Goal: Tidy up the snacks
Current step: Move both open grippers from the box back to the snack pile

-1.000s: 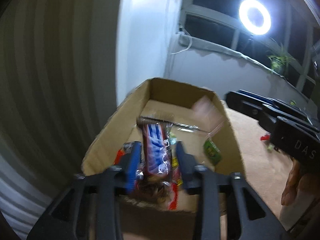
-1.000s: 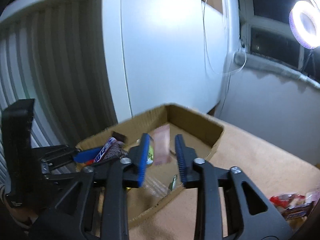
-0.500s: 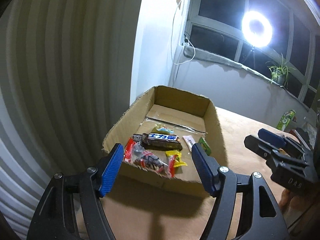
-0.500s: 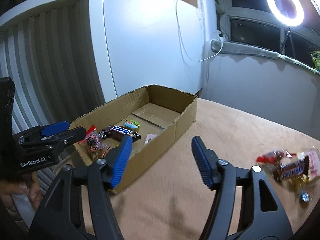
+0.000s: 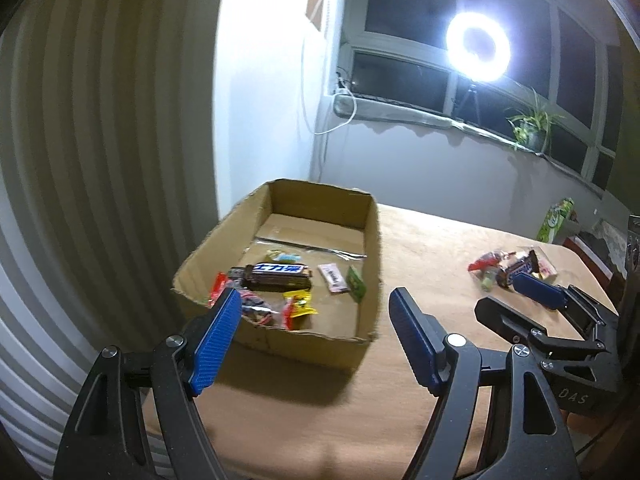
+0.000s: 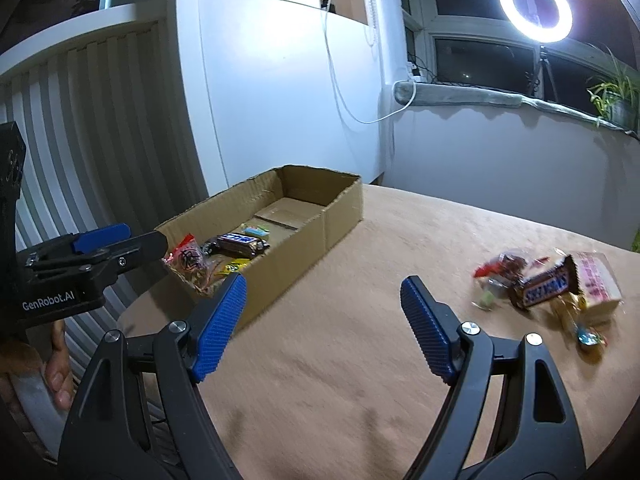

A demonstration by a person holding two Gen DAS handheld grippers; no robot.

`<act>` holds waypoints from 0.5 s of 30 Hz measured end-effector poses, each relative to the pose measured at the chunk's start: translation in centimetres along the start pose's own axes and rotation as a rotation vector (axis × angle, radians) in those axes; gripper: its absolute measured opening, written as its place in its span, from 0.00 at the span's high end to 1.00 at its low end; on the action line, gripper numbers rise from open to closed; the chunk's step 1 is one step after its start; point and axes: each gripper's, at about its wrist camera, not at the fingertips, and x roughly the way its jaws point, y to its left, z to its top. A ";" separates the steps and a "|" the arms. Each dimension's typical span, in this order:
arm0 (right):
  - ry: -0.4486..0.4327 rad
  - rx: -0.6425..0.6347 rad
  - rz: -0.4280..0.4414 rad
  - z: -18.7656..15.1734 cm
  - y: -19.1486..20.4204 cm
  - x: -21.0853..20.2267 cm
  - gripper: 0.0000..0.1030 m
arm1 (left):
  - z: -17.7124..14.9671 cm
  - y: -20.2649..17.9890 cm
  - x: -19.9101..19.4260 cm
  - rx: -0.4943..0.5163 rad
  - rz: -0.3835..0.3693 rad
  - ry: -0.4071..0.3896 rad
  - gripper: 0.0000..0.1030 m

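Note:
An open cardboard box (image 5: pixel 372 240) (image 6: pixel 312 240) sits at the table's left end. It holds a dark chocolate bar (image 5: pixel 278 274) (image 6: pixel 240 242), a pink packet (image 5: pixel 332 278), a green packet (image 5: pixel 357 289) and several small red and yellow candies. My left gripper (image 5: pixel 316 312) is open and empty, in front of the box's near wall. My right gripper (image 6: pixel 322 300) is open and empty above the bare table. A pile of loose snacks with a Snickers bar (image 6: pixel 546 286) (image 5: pixel 516 268) and a pink packet (image 6: pixel 598 280) lies at the right.
The table (image 6: pixel 360 380) has a tan cloth. A ribbed wall and white panel stand behind the box. A ring light (image 6: pixel 534 0), a window sill and a potted plant (image 6: pixel 612 96) are at the back. A green carton (image 5: pixel 556 220) stands at the far right.
Both grippers let their snacks fall into the box, opened wide and pulled back from it. The right gripper has swung right, bringing the snack pile into view.

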 end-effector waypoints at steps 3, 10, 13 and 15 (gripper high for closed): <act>-0.003 0.015 -0.011 -0.3 -0.8 -0.4 0.20 | 0.1 -1.0 0.0 0.018 -0.008 0.000 0.26; -0.006 0.059 -0.039 -1.0 -3.4 -1.3 0.20 | 0.2 -3.8 0.5 0.065 -0.035 0.018 0.26; -0.011 0.084 -0.060 -1.5 -4.9 -1.7 0.20 | 0.0 -5.4 1.0 0.092 -0.056 0.033 0.26; -0.013 0.101 -0.076 -1.7 -6.0 -2.0 0.20 | -0.1 -6.6 1.5 0.112 -0.073 0.045 0.26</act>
